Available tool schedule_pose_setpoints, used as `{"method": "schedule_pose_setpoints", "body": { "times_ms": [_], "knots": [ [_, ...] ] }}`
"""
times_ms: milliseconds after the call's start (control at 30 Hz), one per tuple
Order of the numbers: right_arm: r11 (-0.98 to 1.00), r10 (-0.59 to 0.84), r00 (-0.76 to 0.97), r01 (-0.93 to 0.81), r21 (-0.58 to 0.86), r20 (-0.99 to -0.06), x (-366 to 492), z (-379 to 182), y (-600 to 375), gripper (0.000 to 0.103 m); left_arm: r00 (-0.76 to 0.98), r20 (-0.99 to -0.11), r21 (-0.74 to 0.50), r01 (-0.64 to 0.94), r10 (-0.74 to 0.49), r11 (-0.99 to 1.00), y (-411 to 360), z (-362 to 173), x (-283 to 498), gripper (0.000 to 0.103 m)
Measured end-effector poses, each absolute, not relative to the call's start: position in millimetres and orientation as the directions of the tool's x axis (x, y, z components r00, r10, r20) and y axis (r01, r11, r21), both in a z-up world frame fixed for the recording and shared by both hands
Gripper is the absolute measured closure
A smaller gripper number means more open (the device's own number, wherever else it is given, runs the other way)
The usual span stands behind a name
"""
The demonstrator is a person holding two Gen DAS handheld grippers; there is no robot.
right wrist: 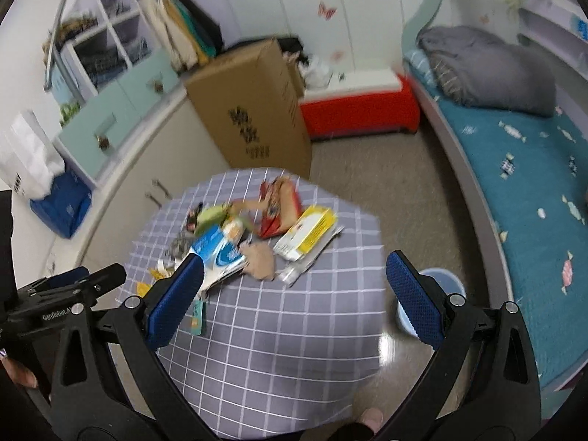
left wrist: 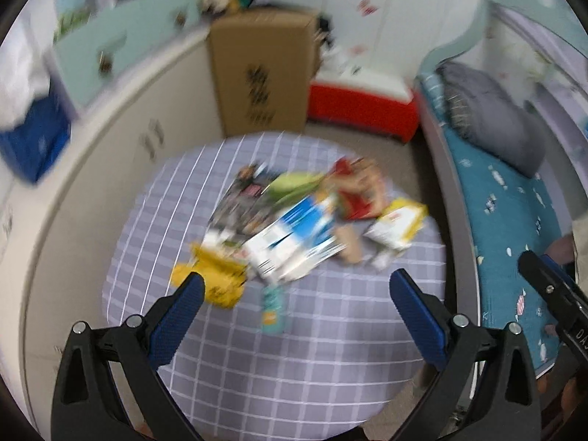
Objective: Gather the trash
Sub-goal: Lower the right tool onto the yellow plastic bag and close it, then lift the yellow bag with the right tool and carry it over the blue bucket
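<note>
Left gripper and right gripper both hover wide open, holding nothing. Trash pile sits mid-frame on the checked table; blue bin lower right, on the floor. Best approach: take edge pieces first, e.g. yellow wrapper, pinching one item per grab.

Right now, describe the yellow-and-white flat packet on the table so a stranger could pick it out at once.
Find the small table with the lilac checked cloth in the middle of the room, then the heap of wrappers on it. The yellow-and-white flat packet lies at the heap's right edge, on the bed's side, next to the red snack bag. It alone pairs a white face with a bright yellow border.
</note>
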State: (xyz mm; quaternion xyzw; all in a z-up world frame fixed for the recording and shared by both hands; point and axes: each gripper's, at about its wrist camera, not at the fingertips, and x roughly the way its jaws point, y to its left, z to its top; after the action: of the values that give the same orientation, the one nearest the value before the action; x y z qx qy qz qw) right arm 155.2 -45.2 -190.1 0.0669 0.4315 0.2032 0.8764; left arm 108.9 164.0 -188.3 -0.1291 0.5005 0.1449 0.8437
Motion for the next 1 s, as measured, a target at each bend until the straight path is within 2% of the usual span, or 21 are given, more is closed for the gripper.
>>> {"method": "schedule_pose_setpoints", "body": {
  "times_ms": [167, 300, 567, 700, 767, 833, 933, 1000],
  "knots": [
    [0.901, 0.412, 0.446, -0.330, 0.282, -0.795, 163, -235, 13, 0.006, 0.321, -0.946, -0.132, -0.523, 0.051, 0.842, 250, -252, 99, 0.004],
    [0.888, 0.420, 0.342, -0.345, 0.304, -0.840, 164, -272, 57, 0.006, 0.275, -0.960, -0.116, -0.550, 0.048, 0.827, 279, -286, 98, 0.004],
    [0.863, 0.424, 0.222, -0.393, 0.317, -0.878, 155, -316, 115, 0.007, 0.246, -0.969, -0.188, -0.630, -0.037, 0.753, 312, -332, 104, 0.005],
    [0.856, 0.417, 0.168, -0.404, 0.324, -0.893, 155, -336, 135, 0.015, 0.240, -0.967, -0.220, -0.637, -0.081, 0.739, 317, -351, 112, 0.006],
    [0.853, 0.413, 0.146, -0.407, 0.326, -0.899, 155, -344, 142, 0.023, 0.227, -0.970, -0.214, -0.633, -0.087, 0.744, 319, -359, 116, 0.014],
    [0.849, 0.412, 0.132, -0.416, 0.327, -0.902, 157, -350, 151, 0.030, 0.222, -0.967, -0.241, -0.634, -0.126, 0.735, 321, -366, 119, 0.030],
    [0.837, 0.414, 0.116, -0.438, 0.328, -0.903, 158, -355, 161, 0.041, 0.226, -0.961, -0.267, -0.637, -0.157, 0.723, 325, -372, 118, 0.047],
    [0.830, 0.416, 0.102, -0.449, 0.331, -0.904, 158, -360, 168, 0.045, 0.237, -0.957, -0.282, -0.625, -0.167, 0.728, 326, -370, 114, 0.053]
  ]
}}
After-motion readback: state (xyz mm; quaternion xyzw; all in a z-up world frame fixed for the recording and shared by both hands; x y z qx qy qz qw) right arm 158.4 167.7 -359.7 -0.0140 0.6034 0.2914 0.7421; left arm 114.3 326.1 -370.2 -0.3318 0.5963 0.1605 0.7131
